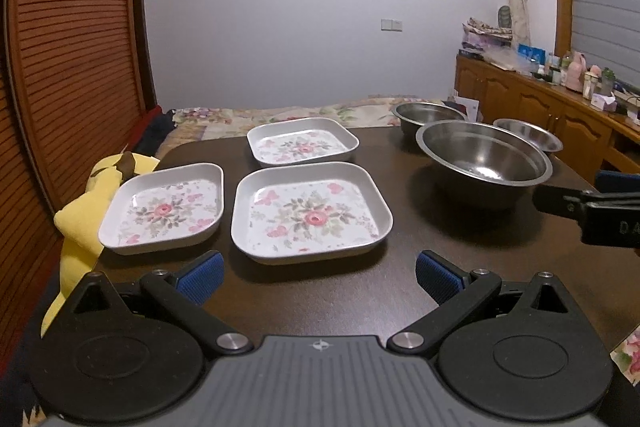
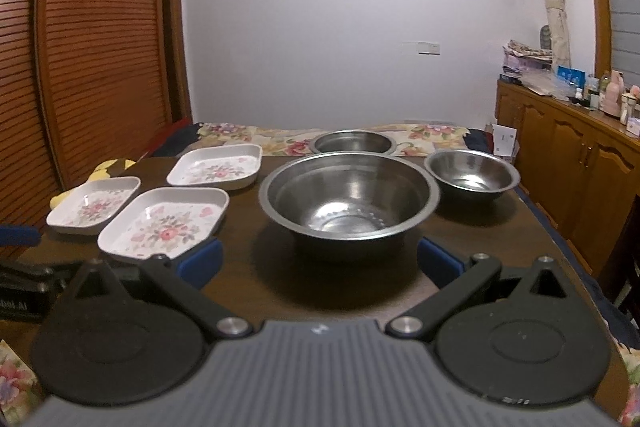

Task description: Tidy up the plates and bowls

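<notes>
Three square white plates with pink flowers lie on the dark table: a large near one (image 1: 310, 213) (image 2: 164, 221), a smaller left one (image 1: 164, 209) (image 2: 94, 205) and a far one (image 1: 302, 141) (image 2: 216, 167). Three steel bowls stand to the right: a large near one (image 1: 484, 163) (image 2: 348, 201), a far one (image 1: 428, 115) (image 2: 352, 143) and a small right one (image 1: 528, 135) (image 2: 472, 175). My left gripper (image 1: 319, 277) is open and empty, just short of the large plate. My right gripper (image 2: 319, 261) is open and empty, just short of the large bowl.
The dark wooden table (image 1: 432, 239) carries all the dishes. A yellow cloth (image 1: 84, 223) hangs off its left edge. A louvred wooden door (image 1: 68, 59) is on the left. A wooden cabinet (image 2: 568, 163) with clutter runs along the right. A flowered bed (image 1: 280, 115) lies behind.
</notes>
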### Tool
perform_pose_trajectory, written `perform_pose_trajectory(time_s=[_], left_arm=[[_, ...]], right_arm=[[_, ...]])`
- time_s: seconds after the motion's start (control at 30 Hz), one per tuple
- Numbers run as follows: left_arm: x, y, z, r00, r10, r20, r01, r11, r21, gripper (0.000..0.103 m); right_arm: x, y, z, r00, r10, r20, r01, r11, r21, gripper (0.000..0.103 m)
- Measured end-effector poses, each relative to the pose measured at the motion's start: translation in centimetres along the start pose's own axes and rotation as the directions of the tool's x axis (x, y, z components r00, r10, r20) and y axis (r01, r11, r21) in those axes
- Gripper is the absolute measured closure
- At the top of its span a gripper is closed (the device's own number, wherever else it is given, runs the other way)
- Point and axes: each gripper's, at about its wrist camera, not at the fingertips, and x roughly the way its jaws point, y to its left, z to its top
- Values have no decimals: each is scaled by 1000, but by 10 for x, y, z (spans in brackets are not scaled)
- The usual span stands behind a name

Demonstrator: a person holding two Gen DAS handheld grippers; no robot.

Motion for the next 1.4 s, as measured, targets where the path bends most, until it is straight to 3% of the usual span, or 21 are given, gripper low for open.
perform_pose_trajectory(time_s=[0.43,0.7,0.8,0.87,1.03,1.13,1.4], left_arm=[[6,31,-2,999,39,-6,-40,999,-13,0],[13,58,7,1000,-6,23,7,999,-49,1],[17,62,11,1000,-7,26,8,999,-38,8],[22,66,13,1000,-21,21,22,999,-37,15],[39,72,15,999,-36,4,36,999,-25,34],[49,76,15,999,-42,-12,42,999,-25,49],[69,82,14,997,-56,-44,54,998,-46,67]], right_arm=[[13,39,13,995,104,-7,-105,992,-72,0],[28,60,19,984,177,-37,-179,979,-96,2],[37,65,21,979,195,-61,-200,975,-98,17],[43,68,21,975,211,-76,-217,972,-91,18],[61,77,20,961,245,-127,-257,963,-83,39],[71,80,20,960,240,-147,-254,964,-79,44],[86,83,15,961,213,-174,-229,970,-82,59]])
